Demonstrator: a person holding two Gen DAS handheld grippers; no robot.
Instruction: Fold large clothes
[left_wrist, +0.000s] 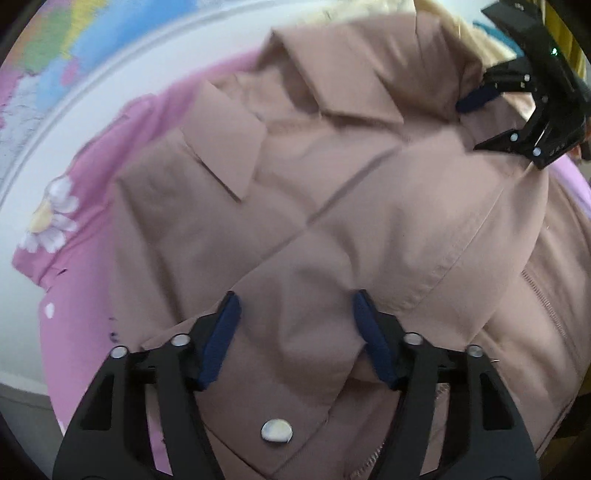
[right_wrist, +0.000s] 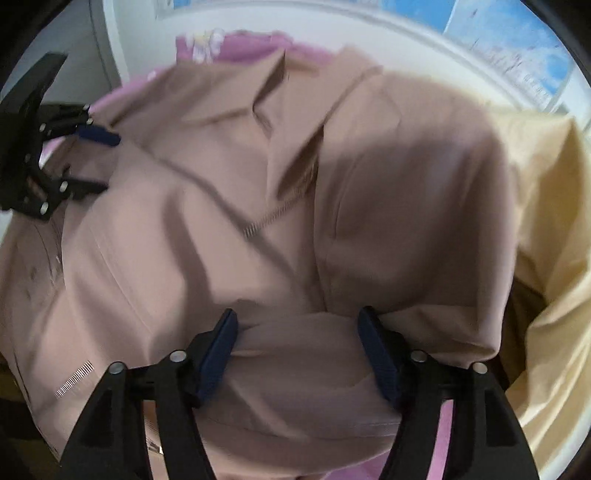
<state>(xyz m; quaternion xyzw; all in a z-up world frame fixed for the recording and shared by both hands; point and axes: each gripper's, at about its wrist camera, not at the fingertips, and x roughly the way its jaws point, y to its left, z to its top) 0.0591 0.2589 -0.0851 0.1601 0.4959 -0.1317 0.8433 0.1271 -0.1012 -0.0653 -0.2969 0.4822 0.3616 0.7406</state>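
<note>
Both the left gripper (left_wrist: 295, 336) and right gripper (right_wrist: 299, 350) have fingers spread apart over the tan jacket (left_wrist: 332, 221); likely next: pinch matching edges, lift evenly, fold flat.

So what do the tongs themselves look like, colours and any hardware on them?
Both are alike. The left tongs and right tongs have matte black, angular plastic arms with triangular cut-outs, and round silver pivot pins at the joints. Each finger carries a dark navy ribbed pad. Seen from the left wrist camera, the right tongs show a small green light. No cables or sleeves are visible.
</note>
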